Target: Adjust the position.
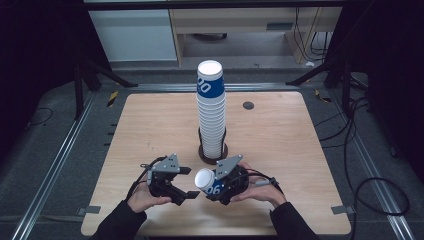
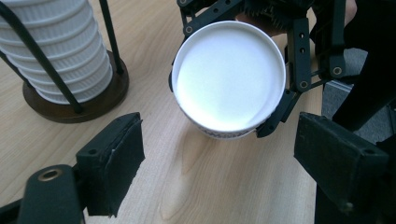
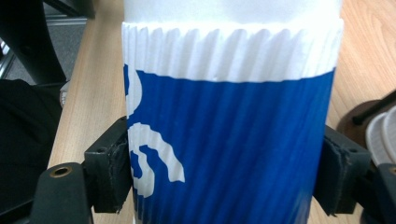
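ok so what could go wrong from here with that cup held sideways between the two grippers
The right gripper clamps the blue and white ribbed paper cup by its thin wall; squeezing harder might dent it. The open left gripper faces the cup's white base, so a misjudged handover could drop it. The tall stack of paper cups stands close behind; a stray swing could topple it.

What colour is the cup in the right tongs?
The cup is blue with white lettering and a ribbed white band, clearest in the right gripper view.
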`<state>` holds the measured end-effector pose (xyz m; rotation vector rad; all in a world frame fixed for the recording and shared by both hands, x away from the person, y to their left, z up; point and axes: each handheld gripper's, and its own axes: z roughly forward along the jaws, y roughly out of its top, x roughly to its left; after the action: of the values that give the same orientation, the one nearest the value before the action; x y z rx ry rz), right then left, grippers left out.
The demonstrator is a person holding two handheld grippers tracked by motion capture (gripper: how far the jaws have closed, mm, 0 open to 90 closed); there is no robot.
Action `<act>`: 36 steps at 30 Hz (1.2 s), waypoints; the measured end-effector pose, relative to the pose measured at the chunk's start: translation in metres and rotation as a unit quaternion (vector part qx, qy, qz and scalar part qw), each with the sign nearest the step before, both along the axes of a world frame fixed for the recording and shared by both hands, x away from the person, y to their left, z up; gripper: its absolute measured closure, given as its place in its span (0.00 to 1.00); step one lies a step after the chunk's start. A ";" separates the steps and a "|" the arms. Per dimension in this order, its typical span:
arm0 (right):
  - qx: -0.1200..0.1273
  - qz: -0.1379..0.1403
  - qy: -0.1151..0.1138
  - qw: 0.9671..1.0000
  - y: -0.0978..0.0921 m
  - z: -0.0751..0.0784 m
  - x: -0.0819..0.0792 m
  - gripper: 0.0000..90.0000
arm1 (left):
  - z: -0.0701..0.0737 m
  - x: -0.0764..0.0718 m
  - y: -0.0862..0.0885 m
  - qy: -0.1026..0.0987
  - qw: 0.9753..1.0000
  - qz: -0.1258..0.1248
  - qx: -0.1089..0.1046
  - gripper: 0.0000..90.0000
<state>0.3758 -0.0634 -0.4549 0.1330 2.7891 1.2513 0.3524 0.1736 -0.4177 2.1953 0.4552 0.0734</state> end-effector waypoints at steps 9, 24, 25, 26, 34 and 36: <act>-0.016 0.017 -0.006 1.000 0.009 -0.004 -0.003 0.24 | -0.005 0.002 -0.007 0.010 1.000 -0.017 0.021 0.18; -0.031 0.043 -0.010 0.999 0.024 -0.006 -0.008 0.24 | -0.007 -0.001 -0.018 0.012 0.998 -0.040 0.050 0.26; -0.032 0.042 -0.011 0.999 0.024 -0.006 -0.008 0.24 | -0.007 -0.001 -0.019 0.012 0.998 -0.040 0.051 0.26; -0.032 0.045 -0.013 0.998 0.025 -0.006 -0.008 0.24 | -0.007 -0.001 -0.019 0.013 0.998 -0.041 0.053 0.26; -0.038 0.051 -0.013 0.998 0.030 -0.007 -0.011 0.24 | -0.009 -0.001 -0.021 0.015 0.997 -0.045 0.066 0.26; -0.040 0.054 -0.015 0.998 0.030 -0.007 -0.010 0.24 | -0.009 -0.001 -0.021 0.011 0.997 -0.043 0.069 0.29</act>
<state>0.3654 -0.0329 -0.4621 -0.0428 2.8500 1.1496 0.3510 0.1521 -0.4270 2.3506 0.3774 0.0341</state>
